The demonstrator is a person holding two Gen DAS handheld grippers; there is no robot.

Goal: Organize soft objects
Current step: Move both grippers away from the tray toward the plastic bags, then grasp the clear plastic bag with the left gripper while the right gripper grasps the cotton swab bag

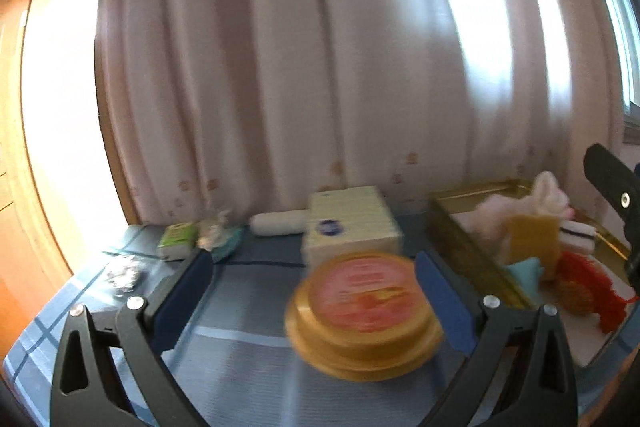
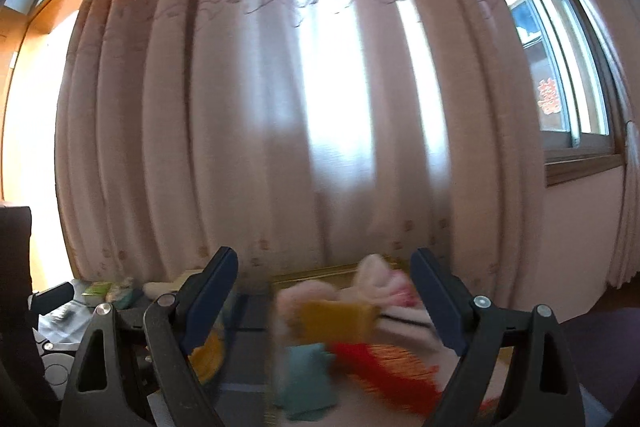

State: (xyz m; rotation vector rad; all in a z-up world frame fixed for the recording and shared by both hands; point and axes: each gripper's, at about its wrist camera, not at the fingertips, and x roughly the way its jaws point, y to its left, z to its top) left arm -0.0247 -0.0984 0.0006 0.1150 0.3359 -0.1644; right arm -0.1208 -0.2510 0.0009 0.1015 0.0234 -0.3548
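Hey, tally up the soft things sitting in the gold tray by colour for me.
Pink and white plush: 1
Mustard yellow sponge: 1
White cloth with dark stripes: 1
Light blue cloth: 1
Red and orange fringed piece: 1
Total in the gold tray: 5

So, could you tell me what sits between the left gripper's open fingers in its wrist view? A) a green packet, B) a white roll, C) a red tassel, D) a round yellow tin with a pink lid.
D: the round yellow tin with its pink lid lies on the blue cloth between the fingers of the left gripper, which stand wide and clear of it.
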